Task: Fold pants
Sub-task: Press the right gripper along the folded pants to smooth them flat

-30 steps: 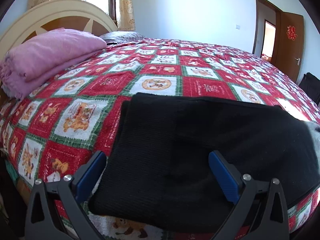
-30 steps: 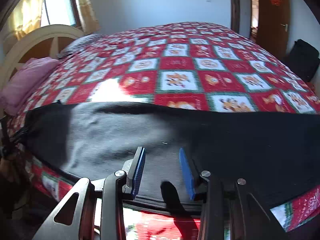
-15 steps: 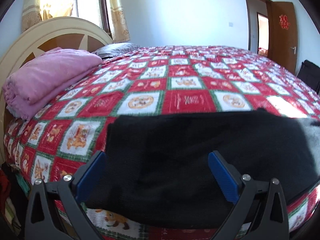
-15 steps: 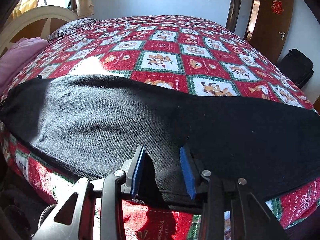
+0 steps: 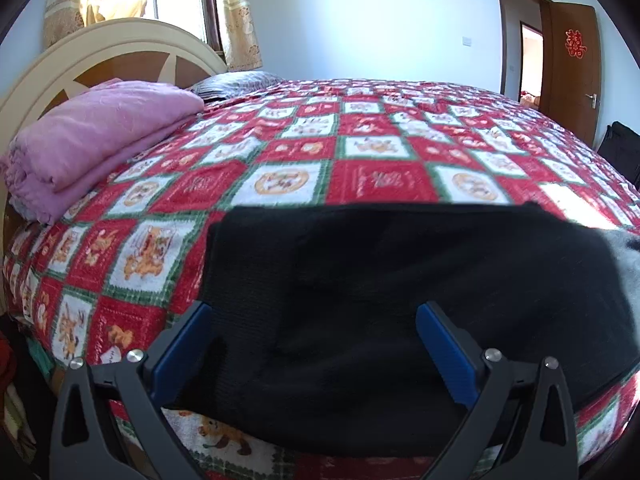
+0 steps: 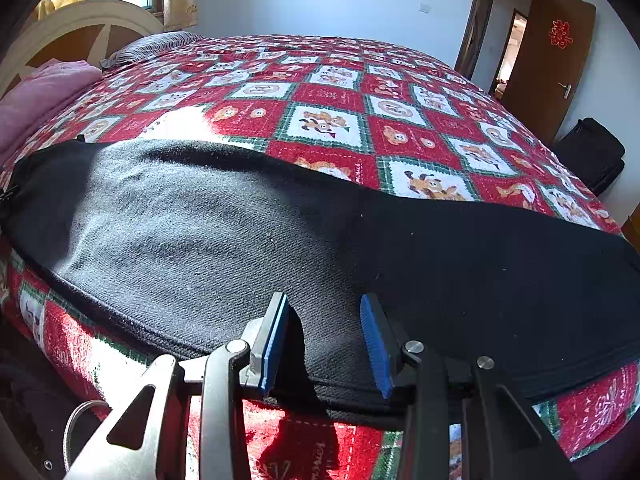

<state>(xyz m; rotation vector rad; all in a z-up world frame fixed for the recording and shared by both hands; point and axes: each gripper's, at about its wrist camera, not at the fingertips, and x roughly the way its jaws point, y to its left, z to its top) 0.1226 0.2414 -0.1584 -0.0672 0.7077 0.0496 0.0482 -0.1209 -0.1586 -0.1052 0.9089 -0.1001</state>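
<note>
Black pants (image 5: 400, 300) lie flat and lengthwise along the near edge of the bed. In the right wrist view the pants (image 6: 240, 240) stretch from far left to far right, their left part lit grey by sunlight. My left gripper (image 5: 314, 312) hovers over the left end of the pants, its blue pads wide apart with nothing pinched. My right gripper (image 6: 324, 300) hangs over the pants' near hem, partly open. Flat fabric shows between its pads (image 6: 276, 336), which do not press on it.
The bed carries a red, white and green checked quilt (image 5: 360, 176). A folded pink blanket (image 5: 100, 136) and a grey pillow (image 5: 236, 80) lie by the headboard (image 5: 120, 44). A brown door (image 6: 548, 64) and a black bag (image 6: 592, 152) stand at the right.
The left gripper has drawn back and risen a little, so the pants' left end sits lower in its view. The right gripper has rolled slightly over the hem. The pants lie as before.
</note>
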